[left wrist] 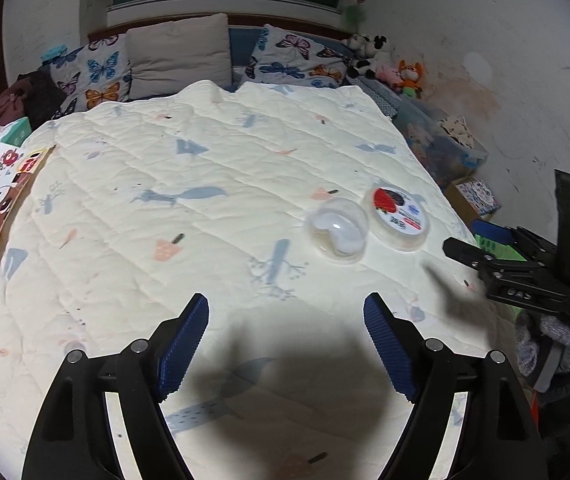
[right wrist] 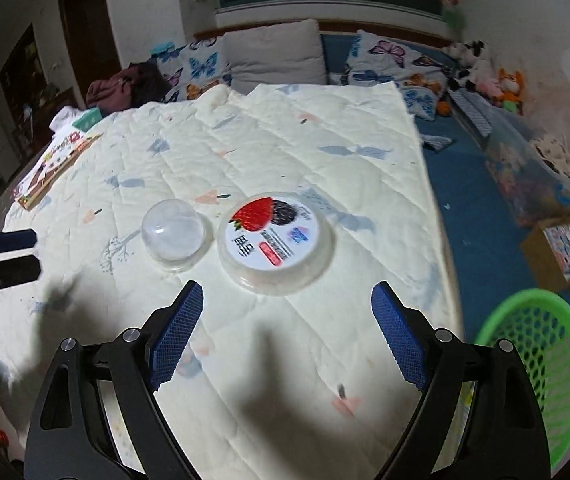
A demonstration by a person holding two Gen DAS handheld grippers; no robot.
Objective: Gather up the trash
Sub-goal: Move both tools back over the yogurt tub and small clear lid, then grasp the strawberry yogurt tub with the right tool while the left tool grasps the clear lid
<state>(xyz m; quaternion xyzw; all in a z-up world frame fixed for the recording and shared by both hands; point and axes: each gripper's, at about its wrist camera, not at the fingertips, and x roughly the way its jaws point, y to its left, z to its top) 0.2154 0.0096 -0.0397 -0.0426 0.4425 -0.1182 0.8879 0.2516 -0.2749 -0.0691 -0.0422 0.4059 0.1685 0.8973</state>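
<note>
Both hand-held grippers — left point(left wrist: 286, 346), right point(right wrist: 287, 334) — hang open and empty over the quilt point(right wrist: 285, 152); clear dome point(right wrist: 174, 233) just beside strawberry-labelled lid point(right wrist: 275, 240), near its right edge.

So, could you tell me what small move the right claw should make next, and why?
Probably ease the right claw forward over the strawberry-label lid: its jaws stand open and empty, the lid lies just ahead on the quilt, and the green basket waits beside it.
</note>
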